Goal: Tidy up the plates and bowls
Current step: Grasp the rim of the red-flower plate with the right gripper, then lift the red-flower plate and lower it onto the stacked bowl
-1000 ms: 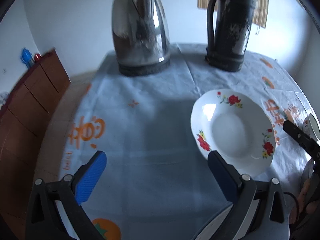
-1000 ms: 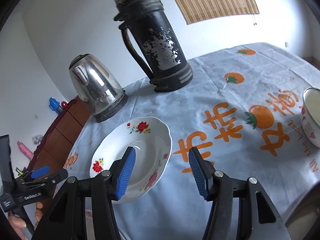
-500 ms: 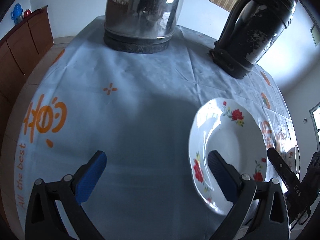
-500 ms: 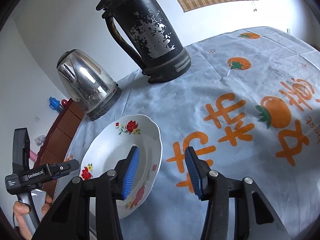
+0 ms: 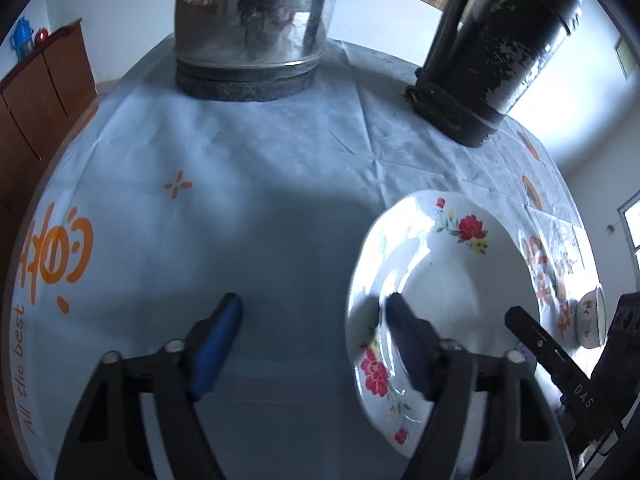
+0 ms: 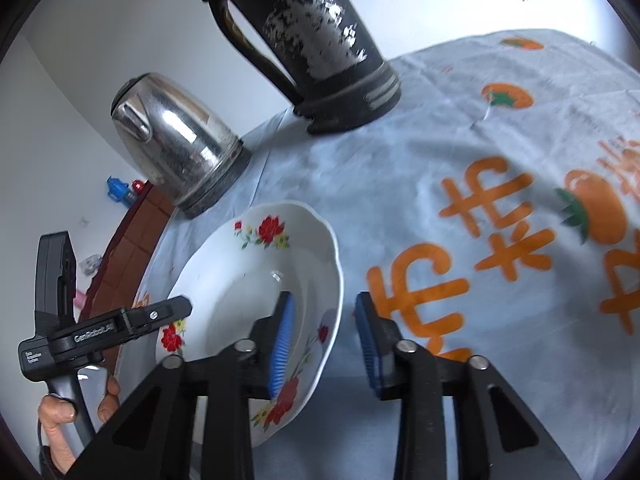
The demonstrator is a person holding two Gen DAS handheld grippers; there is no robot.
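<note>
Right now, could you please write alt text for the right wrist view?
The right tool is closing astride the near rim of a white floral plate on an orange-printed tablecloth. Behind stand a steel kettle and black flask.

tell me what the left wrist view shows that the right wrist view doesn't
Only the left wrist view: a small bowl at the far right edge, and the left tongs closing, one pad over the flowered plate, the other over bare cloth.

Only the right wrist view: a hand gripping the other tool's handle, and the right tongs closing astride the plate's rim, not yet pressing.

Both: the plate, steel kettle, black thermos, printed tablecloth and wooden cabinet.
</note>
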